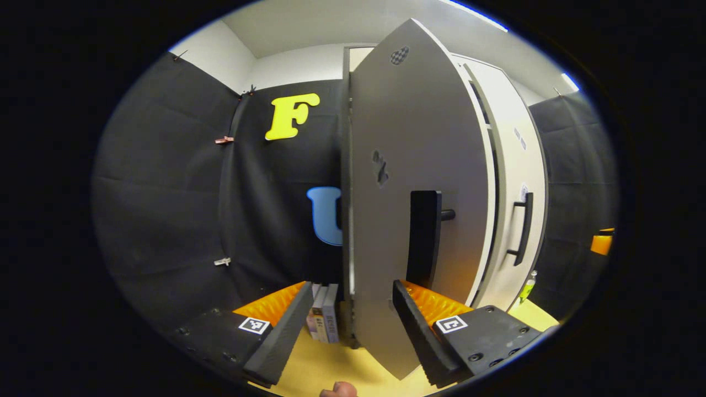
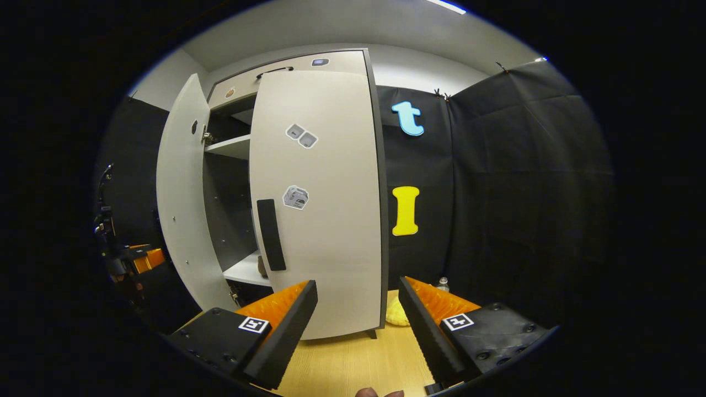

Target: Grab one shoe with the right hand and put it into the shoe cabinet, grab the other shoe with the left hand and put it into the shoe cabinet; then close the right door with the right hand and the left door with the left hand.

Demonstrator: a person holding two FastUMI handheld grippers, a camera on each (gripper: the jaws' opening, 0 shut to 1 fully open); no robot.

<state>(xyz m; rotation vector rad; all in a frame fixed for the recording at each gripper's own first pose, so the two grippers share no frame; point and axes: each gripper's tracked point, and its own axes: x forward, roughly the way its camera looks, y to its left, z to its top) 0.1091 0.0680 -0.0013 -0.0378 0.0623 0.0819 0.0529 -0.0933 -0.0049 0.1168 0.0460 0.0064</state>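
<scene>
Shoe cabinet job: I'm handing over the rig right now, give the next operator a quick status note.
Left gripper: open, holding nothing, jaws either side of the left door's edge, near its black handle.
Right gripper: open, holding nothing, in front of the right door.
Right door looks shut. Left door stands open. A dark item, perhaps a shoe, sits on the lower shelf.
Left: swing the left door shut.

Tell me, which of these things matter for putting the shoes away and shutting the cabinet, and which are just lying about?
Part of the job:
left door, half open
right door, shut
left gripper, open
right gripper, open
shelf inside the cabinet

Just lying about:
books beside the cabinet
yellow cloth on the floor
bottle by the wall
</scene>
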